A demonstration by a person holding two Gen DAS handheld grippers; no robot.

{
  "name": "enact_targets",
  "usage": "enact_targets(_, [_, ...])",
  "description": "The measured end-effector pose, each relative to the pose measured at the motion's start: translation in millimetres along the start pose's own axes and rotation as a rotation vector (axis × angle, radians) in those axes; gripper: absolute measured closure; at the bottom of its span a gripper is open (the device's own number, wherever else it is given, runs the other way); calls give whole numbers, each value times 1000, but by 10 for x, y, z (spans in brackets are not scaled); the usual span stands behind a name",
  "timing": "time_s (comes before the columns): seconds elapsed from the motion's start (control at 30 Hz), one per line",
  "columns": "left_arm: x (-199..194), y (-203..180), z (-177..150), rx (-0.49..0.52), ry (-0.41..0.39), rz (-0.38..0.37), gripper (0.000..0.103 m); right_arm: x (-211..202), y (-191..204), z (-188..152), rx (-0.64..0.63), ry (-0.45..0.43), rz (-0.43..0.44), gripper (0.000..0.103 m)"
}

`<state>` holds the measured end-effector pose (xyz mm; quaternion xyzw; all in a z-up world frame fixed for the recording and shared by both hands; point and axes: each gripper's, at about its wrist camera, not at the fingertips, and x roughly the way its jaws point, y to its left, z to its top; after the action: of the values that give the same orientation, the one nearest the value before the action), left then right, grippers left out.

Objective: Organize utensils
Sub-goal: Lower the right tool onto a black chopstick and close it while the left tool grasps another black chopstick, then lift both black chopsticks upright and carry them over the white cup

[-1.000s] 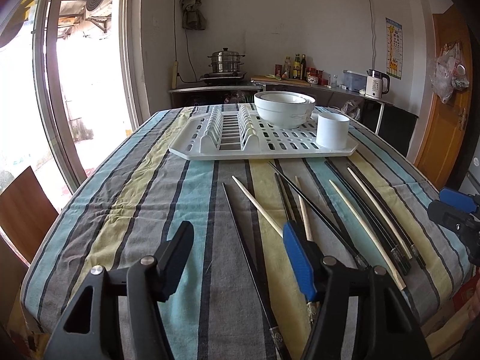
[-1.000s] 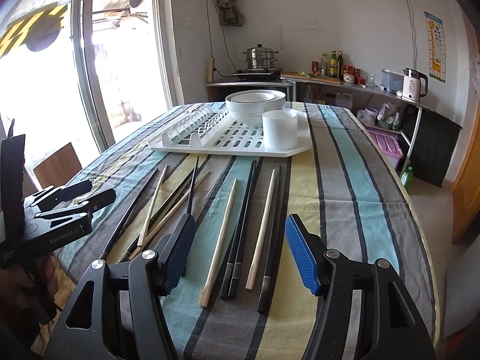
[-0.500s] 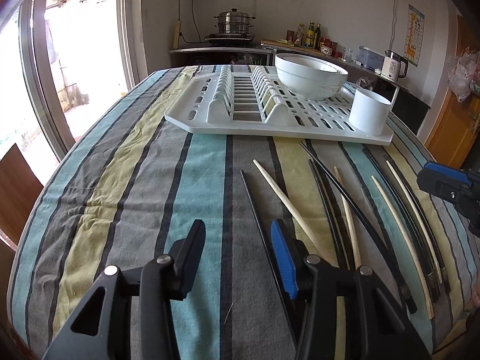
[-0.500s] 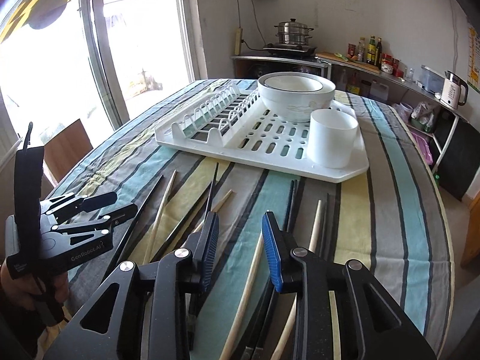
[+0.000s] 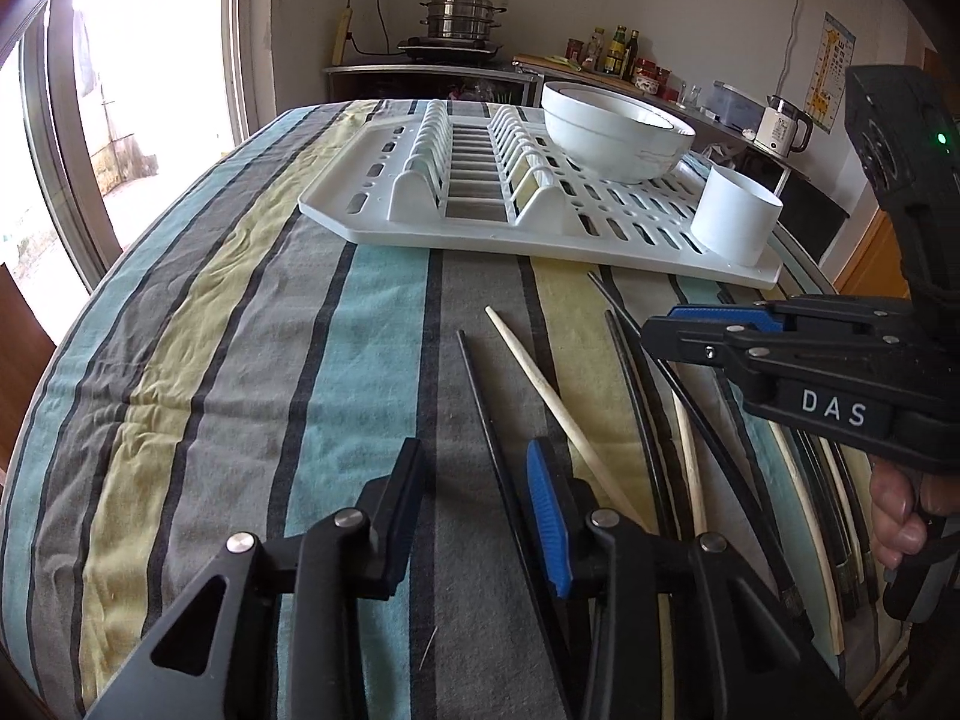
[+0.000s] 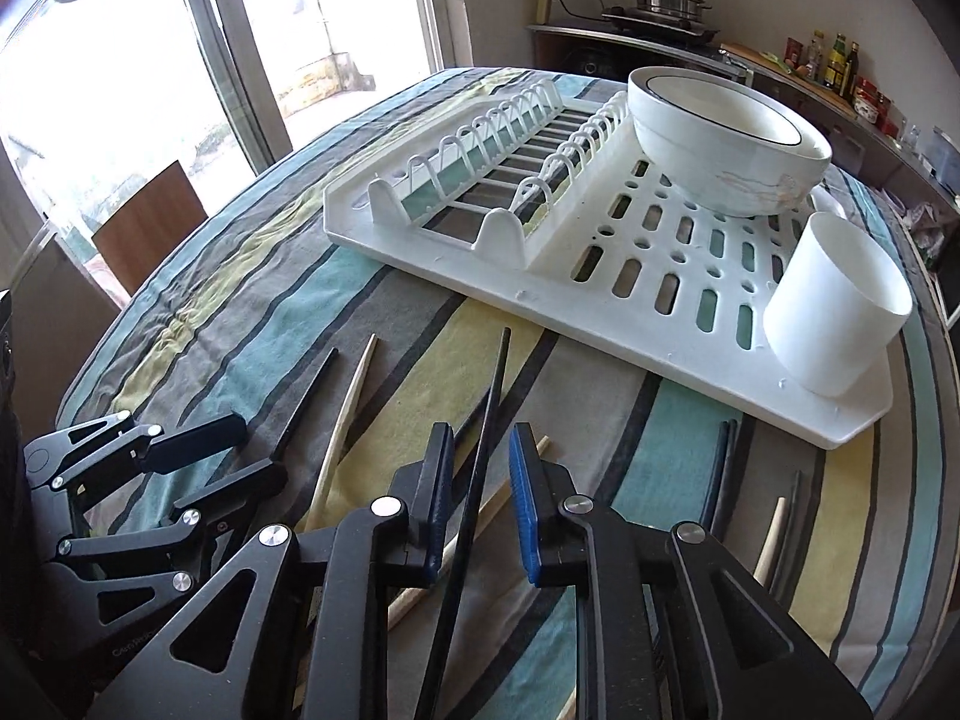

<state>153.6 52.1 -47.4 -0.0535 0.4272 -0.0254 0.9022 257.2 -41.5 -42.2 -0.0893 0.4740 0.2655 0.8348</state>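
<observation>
My left gripper (image 5: 474,492) points steeply down, its jaws partly apart after narrowing just now, and nothing is pinched between its pads. My right gripper (image 6: 477,480) also tilts steeply down, its jaws narrowed further to a slim gap, not yet pressing. In the left wrist view, fingers (image 5: 900,516) wrap the right gripper's handle.

This is a home kitchen with a dining table (image 5: 198,324) under a striped cloth. On the far counter (image 5: 432,69) a steel steamer pot (image 5: 461,15) sits on a burner; to its right stand sauce bottles (image 5: 615,51) and an electric kettle (image 5: 783,132). A glass door (image 5: 120,102) opens on the left.
</observation>
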Motion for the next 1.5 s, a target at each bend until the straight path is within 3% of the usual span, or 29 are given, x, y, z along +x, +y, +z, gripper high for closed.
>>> enact_targets(0.27, [17,-16,30,1,25,-3,70,134,-3,83,-3,59,-7,92])
enact_targets(0.57, [70,-97,69,42,30,28,91,76,-17,85,10,48,23,96])
enact_targets(0.63, [74,-89,78,39,32,19,96,7,-26,78,17,32,38,96])
enact_targets(0.97, [-127,-93,160,44,-13,-18,96,-468,-130,42,60,-85,57,97])
enact_targets(1.5, [-859,-162,437,72,-204,-69,98,-1409,-168,-134,79,-319,34,98])
